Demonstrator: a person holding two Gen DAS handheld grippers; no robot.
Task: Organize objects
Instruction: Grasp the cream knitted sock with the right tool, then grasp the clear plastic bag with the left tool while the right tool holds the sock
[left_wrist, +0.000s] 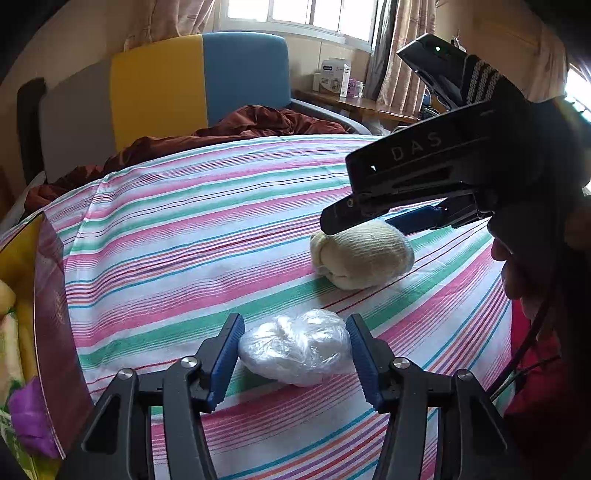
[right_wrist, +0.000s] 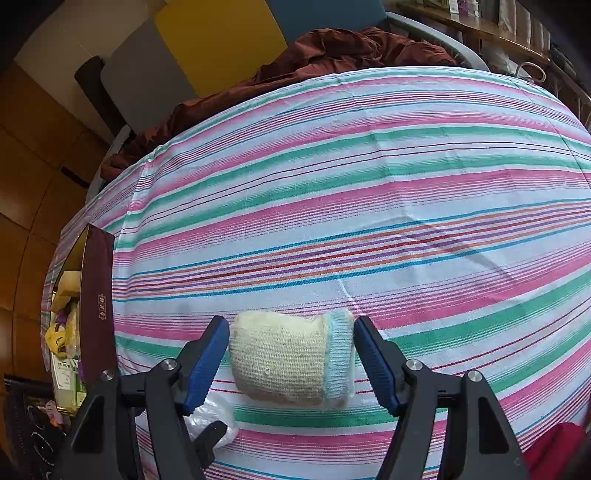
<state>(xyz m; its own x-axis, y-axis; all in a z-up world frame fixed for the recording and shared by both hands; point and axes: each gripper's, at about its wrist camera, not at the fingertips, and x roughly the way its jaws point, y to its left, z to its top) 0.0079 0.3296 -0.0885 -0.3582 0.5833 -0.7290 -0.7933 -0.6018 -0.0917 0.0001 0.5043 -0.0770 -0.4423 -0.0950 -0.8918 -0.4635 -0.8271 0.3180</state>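
A clear plastic-wrapped white bundle (left_wrist: 295, 347) lies on the striped bed sheet (left_wrist: 192, 236). My left gripper (left_wrist: 295, 354) has its blue pads touching both sides of the bundle. A rolled cream sock with a pale blue cuff (right_wrist: 291, 360) rests on the sheet farther right. My right gripper (right_wrist: 291, 362) straddles the sock with its jaws wide, and the pads do not press on it. In the left wrist view the right gripper (left_wrist: 360, 225) hangs just over the sock (left_wrist: 362, 258). A corner of the plastic bundle (right_wrist: 210, 421) shows behind the right gripper's left finger.
A maroon box (left_wrist: 51, 314) with yellow, white and purple items stands at the sheet's left edge, also seen as the box (right_wrist: 98, 295). A dark red blanket (left_wrist: 236, 125) is bunched at the far end. A person's red sleeve (left_wrist: 532, 387) is at the right.
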